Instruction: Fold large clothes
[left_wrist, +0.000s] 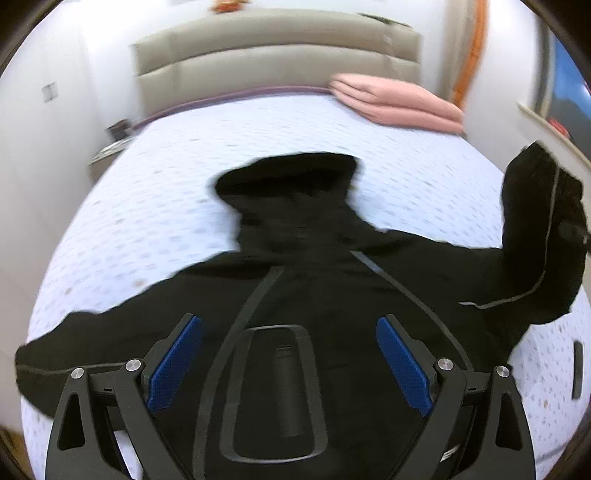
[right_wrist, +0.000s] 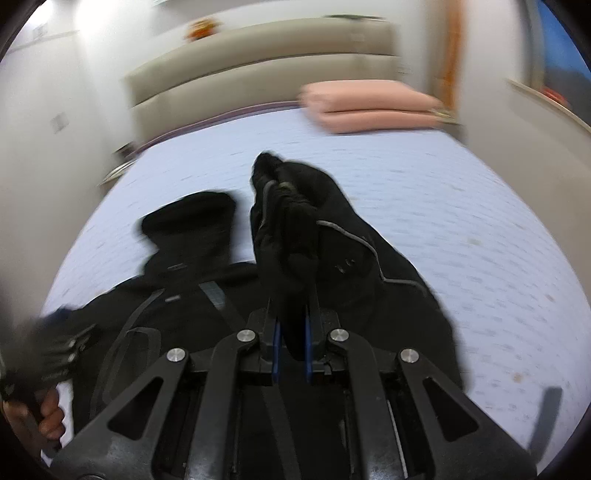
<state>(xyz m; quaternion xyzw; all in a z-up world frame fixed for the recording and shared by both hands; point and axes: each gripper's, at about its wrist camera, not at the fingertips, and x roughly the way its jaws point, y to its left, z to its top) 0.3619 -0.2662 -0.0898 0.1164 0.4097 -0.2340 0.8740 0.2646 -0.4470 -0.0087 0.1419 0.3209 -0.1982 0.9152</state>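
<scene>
A black hooded jacket (left_wrist: 314, 236) lies spread on the bed, hood (left_wrist: 291, 177) toward the headboard, grey stripes across its body. My left gripper (left_wrist: 289, 319) hangs open over the jacket's middle, with nothing between its blue pads (left_wrist: 177, 362). The same gripper shows blurred at the left edge (right_wrist: 62, 350), a hand (right_wrist: 51, 413) beneath it. My right gripper (right_wrist: 291, 295) is shut on a bunched black sleeve (right_wrist: 295, 206), which is lifted off the sheet. That raised sleeve (left_wrist: 535, 206) stands up at the right of the left wrist view.
The bed carries a pale dotted sheet (left_wrist: 221, 147). A folded pink blanket (left_wrist: 399, 103) lies by the beige headboard (left_wrist: 277, 48) at the far right corner. A flat dark object (left_wrist: 577, 369) lies on the sheet at the near right. White walls flank the bed.
</scene>
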